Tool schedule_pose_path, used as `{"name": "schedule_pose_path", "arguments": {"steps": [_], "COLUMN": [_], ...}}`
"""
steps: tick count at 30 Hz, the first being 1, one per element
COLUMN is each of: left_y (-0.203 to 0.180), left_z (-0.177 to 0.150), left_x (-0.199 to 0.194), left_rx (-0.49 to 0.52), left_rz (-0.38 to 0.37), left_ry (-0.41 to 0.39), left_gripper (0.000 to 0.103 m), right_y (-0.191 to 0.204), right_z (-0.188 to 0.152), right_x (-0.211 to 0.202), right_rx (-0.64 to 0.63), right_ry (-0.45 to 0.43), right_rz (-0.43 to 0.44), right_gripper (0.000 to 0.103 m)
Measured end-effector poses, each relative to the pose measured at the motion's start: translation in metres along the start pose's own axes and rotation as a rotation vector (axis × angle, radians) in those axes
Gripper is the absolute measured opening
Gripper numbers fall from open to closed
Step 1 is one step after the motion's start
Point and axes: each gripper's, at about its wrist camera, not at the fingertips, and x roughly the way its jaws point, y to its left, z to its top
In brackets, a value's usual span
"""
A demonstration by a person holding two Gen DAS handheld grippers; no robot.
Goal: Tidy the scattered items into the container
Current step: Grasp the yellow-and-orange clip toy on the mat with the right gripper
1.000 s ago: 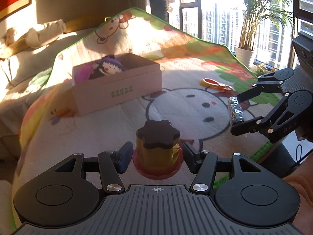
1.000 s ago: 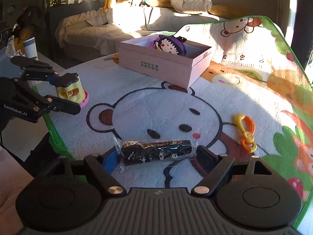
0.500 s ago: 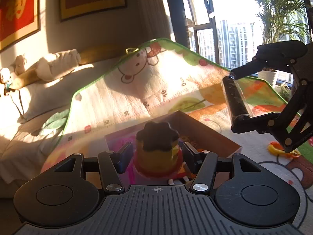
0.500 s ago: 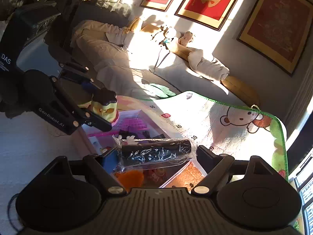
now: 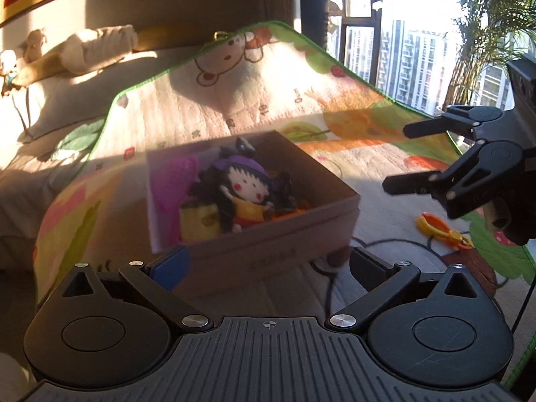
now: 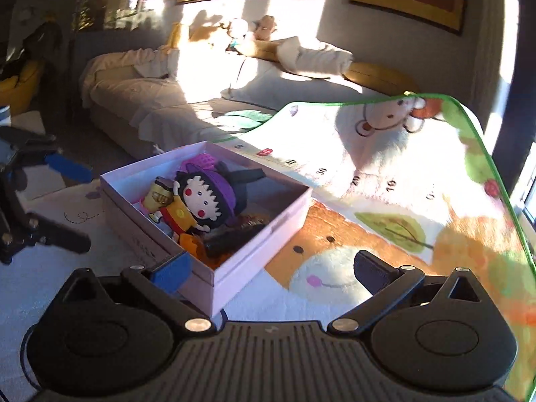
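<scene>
On the play mat (image 5: pixel 274 100), the pink box (image 6: pixel 254 254) held a doll (image 6: pixel 201 201), and both claws were opening with nothing between their fingers
The left claw (image 5: pixel 268 263) view alone showed an orange clip (image 5: pixel 442 229) lying on the mat beside the right claw (image 6: pixel 268 269); the right view alone showed a yellow cup (image 6: pixel 159 196) and a dark roll (image 6: pixel 234 239) lying in the box

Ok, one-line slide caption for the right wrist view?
Right gripper opening, empty, by the pink box holding doll, yellow toy, dark tube.
</scene>
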Motion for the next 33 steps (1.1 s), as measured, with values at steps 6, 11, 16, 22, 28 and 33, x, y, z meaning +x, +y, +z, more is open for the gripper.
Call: {"name": "schedule_pose_path", "arguments": {"steps": [6,11,16,22,28,33], "left_y": [-0.054,-0.084,-0.089,-0.094,-0.085,-0.078], "left_z": [-0.030,-0.032,-0.035,-0.040,-0.039,-0.042], "left_x": [-0.006,-0.001,0.014,0.006,-0.001,0.004], "left_rx": [-0.001,-0.005,-0.075,-0.091,-0.125,-0.165], "left_rz": [-0.020,-0.011,-0.012,-0.013,0.015,0.020], "left_ry": [-0.029,0.018,0.144,0.158,0.146,0.168], "left_gripper": [0.103,0.103,0.103,0.103,0.103,0.103], "right_y": [-0.034,-0.049,-0.032,-0.032,-0.034,-0.025], "right_z": [-0.058,-0.103,-0.117,-0.108,-0.108,-0.110], "right_x": [-0.055,-0.083,-0.072,-0.036,-0.025,-0.039], "right_rx": [0.209,0.302,0.262,0.287,0.290,0.277], "right_ry": [0.038,0.076,0.135,0.168,0.186,0.185], "right_rz": [-0.184,-0.233,-0.143,-0.098,-0.113,-0.115], "right_gripper": [0.103,0.103,0.075,0.066,0.029,0.029]}}
